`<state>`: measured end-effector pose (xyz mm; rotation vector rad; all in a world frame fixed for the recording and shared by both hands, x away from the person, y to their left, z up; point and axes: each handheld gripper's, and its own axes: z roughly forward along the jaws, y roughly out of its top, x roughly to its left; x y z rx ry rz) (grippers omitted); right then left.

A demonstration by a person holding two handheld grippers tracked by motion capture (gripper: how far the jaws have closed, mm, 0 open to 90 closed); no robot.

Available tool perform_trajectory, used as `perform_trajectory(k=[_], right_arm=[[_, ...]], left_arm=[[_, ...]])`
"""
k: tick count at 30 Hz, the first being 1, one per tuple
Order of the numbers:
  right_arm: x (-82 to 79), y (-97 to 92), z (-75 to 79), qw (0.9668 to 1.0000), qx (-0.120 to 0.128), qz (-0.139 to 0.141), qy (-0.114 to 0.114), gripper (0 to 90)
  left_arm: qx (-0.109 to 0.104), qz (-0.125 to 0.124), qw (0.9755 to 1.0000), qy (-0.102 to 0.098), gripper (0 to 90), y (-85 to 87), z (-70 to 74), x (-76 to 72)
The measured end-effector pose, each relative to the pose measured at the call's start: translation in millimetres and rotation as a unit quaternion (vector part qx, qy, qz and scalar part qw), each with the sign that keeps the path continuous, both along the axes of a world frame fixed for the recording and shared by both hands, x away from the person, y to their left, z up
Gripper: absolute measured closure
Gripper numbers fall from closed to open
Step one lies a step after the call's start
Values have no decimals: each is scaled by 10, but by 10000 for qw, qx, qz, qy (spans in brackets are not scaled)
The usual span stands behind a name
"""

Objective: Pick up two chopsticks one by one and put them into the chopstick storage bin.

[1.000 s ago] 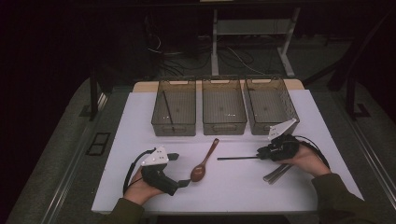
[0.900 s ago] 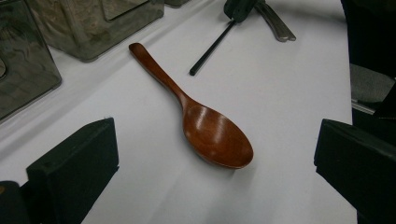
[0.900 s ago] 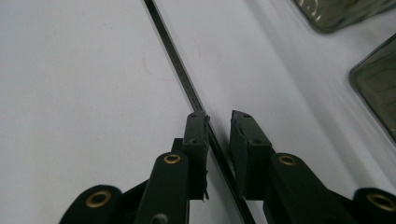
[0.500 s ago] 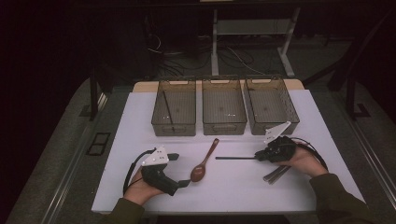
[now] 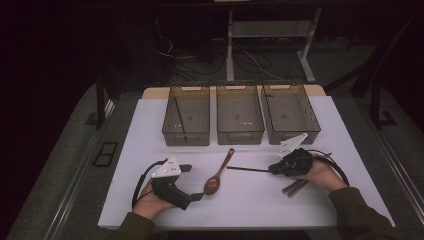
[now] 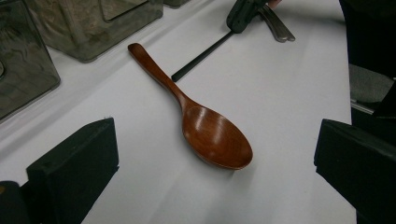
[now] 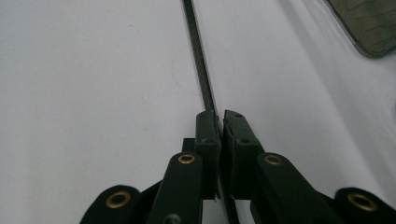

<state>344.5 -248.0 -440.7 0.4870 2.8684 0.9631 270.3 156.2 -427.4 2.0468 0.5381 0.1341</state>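
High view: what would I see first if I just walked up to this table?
Probably the brown wooden spoon lying in the middle of the white table, with the open left gripper aimed at its bowl. Next, the right gripper shut on a thin black stick beside the spoon. Behind them three see-through bins stand in a row.

the left hand-held gripper [image 5: 192,182] lies low near the front left of the bench [image 5: 250,205], gripped by the left hand [image 5: 150,200], its jaws spread wide apart and pointing right. the right hand-held gripper [image 5: 272,169] sits at the right, held by the right hand [image 5: 322,175], pointing left, its jaws pressed together on a thin black stick [image 7: 198,60]. both forearms come in from the bottom edge in dark sleeves.
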Motion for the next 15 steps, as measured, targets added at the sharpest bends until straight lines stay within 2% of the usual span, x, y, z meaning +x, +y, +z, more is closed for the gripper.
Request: perform_trajectory(k=[5, 15], right_arm=[[9, 16, -4, 9999, 30, 78, -72, 856], [5, 25, 71, 9997, 249, 59, 42, 864]], left_arm=[[-8, -5, 10000, -8, 0, 5, 4, 1], [-10, -8, 10000, -7, 0, 4, 7, -4]])
